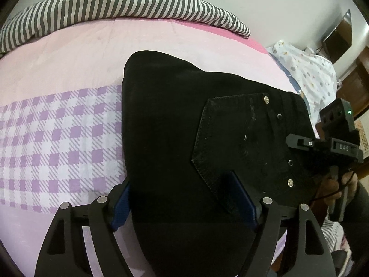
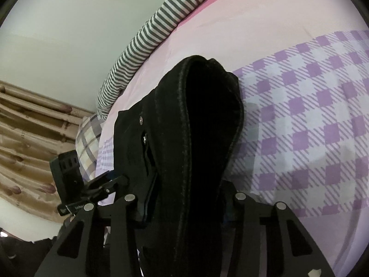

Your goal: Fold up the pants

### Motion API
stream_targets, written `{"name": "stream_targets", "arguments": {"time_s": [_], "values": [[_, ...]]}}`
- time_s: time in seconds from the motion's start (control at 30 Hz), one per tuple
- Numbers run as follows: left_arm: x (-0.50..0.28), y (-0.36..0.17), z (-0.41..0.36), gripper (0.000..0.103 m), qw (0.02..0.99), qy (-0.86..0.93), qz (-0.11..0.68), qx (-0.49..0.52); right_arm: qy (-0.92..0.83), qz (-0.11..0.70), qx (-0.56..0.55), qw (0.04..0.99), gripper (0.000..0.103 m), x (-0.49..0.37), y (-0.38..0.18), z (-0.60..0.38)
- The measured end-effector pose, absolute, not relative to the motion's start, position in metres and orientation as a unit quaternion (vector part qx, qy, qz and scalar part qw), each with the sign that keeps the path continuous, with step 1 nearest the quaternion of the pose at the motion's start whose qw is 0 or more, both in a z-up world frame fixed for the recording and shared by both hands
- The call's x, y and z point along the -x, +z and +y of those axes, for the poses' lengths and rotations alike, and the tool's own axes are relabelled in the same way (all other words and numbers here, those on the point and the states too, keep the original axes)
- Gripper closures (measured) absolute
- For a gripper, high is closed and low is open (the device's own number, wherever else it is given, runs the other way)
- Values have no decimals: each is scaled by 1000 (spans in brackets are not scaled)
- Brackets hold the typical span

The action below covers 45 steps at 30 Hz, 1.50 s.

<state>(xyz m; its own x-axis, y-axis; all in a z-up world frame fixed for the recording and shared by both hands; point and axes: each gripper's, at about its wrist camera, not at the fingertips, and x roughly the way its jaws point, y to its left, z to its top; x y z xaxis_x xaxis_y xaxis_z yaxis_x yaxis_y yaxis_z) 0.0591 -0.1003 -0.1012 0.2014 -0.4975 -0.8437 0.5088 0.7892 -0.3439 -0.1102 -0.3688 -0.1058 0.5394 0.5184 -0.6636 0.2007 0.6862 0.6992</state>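
Note:
The black pants [image 1: 175,127] lie folded on the pink and purple-checked bed sheet [image 1: 57,138], back pocket and rivets facing up. My left gripper [image 1: 184,203] has its blue-padded fingers [image 1: 121,205] wide apart, straddling the near edge of the pants. The right gripper's body [image 1: 332,145] shows at the pants' waistband side. In the right wrist view the pants [image 2: 196,127] rise between my right gripper's fingers [image 2: 184,207]; the fingertips are hidden by the cloth, and the jaws stand wide around the thick fold. The left gripper's body [image 2: 69,180] shows at the left.
A grey-and-white striped blanket [image 1: 115,7] lies along the bed's far edge. A white patterned pillow [image 1: 306,69] lies at the right. Beige curtains [image 2: 27,143] and a checked pillow [image 2: 88,136] show in the right wrist view.

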Motion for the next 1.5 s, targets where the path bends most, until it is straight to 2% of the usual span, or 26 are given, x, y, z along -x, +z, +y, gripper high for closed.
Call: {"name": "stream_targets", "arguments": {"time_s": [0.17, 0.37, 0.57, 0.87, 1.2, 1.5], "values": [[-59, -103, -104, 31, 785, -308, 538, -16, 87, 474, -376, 791, 62, 109, -104, -364], [-54, -100, -100, 50, 795, -290, 533, -22, 68, 478, -380, 789, 63, 105, -103, -361], [-51, -93, -100, 69, 803, -279, 525, -40, 40, 476, -372, 796, 70, 104, -99, -351], [-49, -85, -95, 86, 808, -285, 513, -44, 13, 467, -372, 802, 76, 101, -83, -334], [-51, -82, -74, 90, 800, -312, 513, 21, 15, 452, -387, 803, 78, 105, -63, -326], [-50, -69, -59, 91, 804, -310, 507, 26, 34, 451, -381, 806, 78, 98, -47, -311]]}}
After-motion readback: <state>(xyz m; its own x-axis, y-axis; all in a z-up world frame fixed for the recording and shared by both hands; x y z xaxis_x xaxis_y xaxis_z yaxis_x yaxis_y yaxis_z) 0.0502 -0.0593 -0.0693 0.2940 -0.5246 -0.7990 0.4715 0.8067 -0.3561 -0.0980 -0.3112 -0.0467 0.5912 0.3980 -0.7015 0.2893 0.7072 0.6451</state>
